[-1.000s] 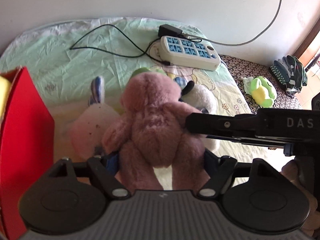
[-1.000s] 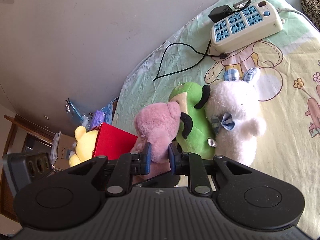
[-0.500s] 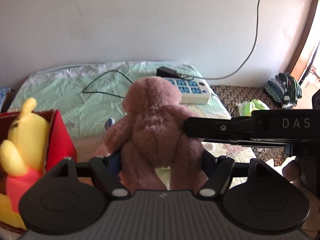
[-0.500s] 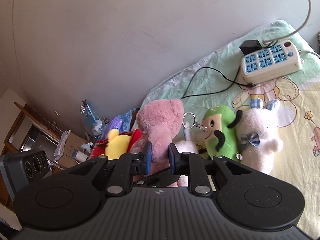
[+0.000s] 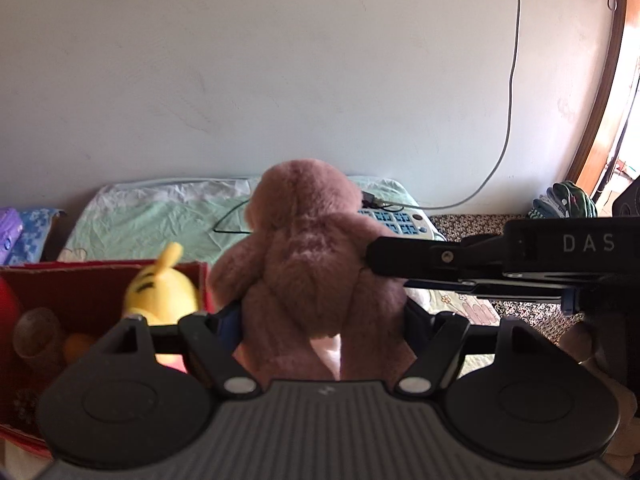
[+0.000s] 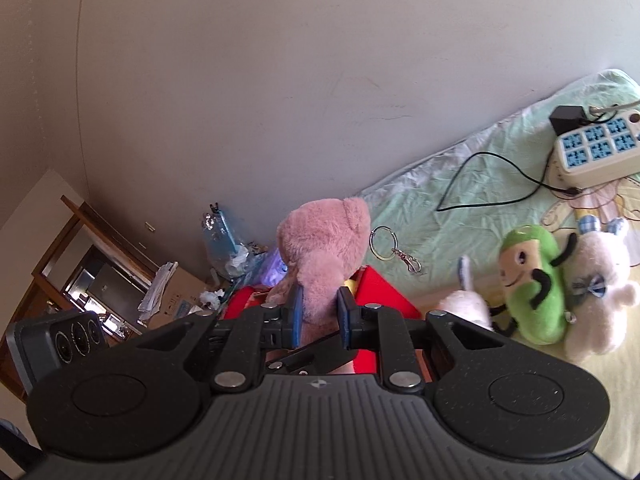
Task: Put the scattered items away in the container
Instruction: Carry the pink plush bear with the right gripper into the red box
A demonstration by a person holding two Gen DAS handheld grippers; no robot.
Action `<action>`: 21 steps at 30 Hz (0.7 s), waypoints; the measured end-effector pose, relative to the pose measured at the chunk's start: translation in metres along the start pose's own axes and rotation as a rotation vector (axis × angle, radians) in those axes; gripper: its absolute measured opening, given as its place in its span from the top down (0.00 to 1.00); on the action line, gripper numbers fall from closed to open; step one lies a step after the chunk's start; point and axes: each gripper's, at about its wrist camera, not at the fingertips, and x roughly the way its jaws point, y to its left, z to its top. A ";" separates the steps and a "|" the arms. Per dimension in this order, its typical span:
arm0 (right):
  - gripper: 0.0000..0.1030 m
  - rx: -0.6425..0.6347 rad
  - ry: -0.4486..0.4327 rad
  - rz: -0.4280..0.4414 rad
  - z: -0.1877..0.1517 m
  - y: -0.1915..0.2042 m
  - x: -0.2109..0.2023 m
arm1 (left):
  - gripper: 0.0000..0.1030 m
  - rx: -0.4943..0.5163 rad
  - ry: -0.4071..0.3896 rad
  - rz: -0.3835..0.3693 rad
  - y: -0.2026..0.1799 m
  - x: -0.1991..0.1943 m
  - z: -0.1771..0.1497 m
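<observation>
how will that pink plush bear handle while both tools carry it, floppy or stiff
Probably soft rather than stiff: the pink plush bear bulges around the left tool and the right tool pinches its fur nearly flat. Likely light for its size. The keyring seems to hang beside its head and may swing or snag on the red box.

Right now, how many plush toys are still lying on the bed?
3: a green avocado plush, a white bunny touching its right side, and a small white plush to its left. Others may be hidden behind the grippers.
</observation>
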 end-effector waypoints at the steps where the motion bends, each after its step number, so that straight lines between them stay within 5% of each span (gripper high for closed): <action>1: 0.81 0.000 -0.005 0.001 -0.002 0.007 0.006 | 0.27 0.004 -0.004 -0.002 0.008 -0.006 0.000; 14: 0.81 -0.004 0.003 -0.058 -0.044 0.088 0.103 | 0.27 0.022 0.049 -0.053 0.141 -0.039 -0.014; 21: 0.81 -0.075 0.031 -0.220 -0.059 0.108 0.148 | 0.27 -0.063 0.175 -0.192 0.198 -0.009 -0.026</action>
